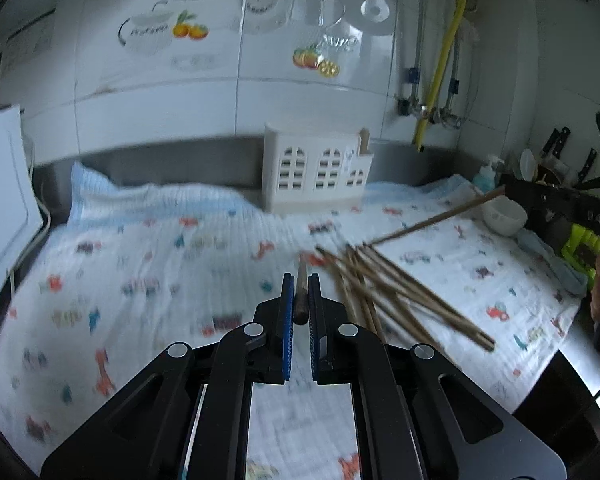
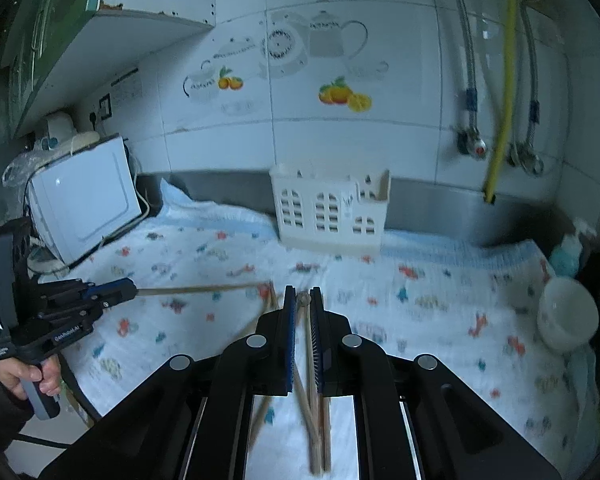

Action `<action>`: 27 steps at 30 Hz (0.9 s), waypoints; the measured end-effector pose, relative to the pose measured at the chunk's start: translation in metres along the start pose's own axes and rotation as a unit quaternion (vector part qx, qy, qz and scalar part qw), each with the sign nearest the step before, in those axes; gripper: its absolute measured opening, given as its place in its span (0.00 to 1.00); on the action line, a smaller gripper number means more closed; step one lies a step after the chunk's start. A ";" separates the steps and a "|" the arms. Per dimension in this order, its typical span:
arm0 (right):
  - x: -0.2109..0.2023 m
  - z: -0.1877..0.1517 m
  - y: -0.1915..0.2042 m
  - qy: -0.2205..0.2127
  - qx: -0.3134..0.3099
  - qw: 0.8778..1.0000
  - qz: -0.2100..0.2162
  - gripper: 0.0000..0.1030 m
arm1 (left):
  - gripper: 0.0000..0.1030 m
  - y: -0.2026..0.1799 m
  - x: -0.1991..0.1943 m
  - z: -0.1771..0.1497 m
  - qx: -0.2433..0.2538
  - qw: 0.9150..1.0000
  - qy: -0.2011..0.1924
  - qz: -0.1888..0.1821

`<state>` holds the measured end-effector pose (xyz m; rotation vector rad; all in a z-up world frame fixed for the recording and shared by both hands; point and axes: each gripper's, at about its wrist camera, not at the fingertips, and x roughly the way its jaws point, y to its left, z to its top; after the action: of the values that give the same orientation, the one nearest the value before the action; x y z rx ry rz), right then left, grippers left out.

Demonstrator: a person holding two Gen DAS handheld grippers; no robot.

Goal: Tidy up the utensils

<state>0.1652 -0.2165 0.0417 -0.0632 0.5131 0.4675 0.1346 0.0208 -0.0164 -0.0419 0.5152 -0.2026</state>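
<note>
Wooden chopstick (image 1: pixel 301 296) pinched in left gripper (image 1: pixel 300 288), right gripper (image 2: pixel 302 300) clamped on another chopstick (image 2: pixel 303 299)

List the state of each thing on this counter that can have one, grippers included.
left gripper: shut on one chopstick
right gripper: shut on one chopstick
loose chopsticks: lying crossed in a pile on the cloth
utensil holder: upright at the back, one stick standing in its right end
white bowl: upright on the cloth
</note>
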 end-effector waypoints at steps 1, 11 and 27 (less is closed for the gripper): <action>0.001 0.006 0.000 -0.002 -0.001 1.000 0.002 0.07 | 0.05 0.001 0.003 0.006 0.004 1.000 -0.003 -0.004; 0.021 0.067 -0.007 -0.007 -0.018 1.000 0.009 0.07 | 0.05 0.008 0.026 0.037 0.013 1.000 0.005 -0.028; 0.017 0.071 0.001 -0.023 -0.031 0.999 0.008 0.07 | 0.38 0.017 0.037 -0.064 -0.001 0.992 0.126 -0.003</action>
<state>0.2106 -0.1962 0.0956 -0.1074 0.4538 0.5002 0.1375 0.0304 -0.0909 -0.0193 0.7665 -0.2139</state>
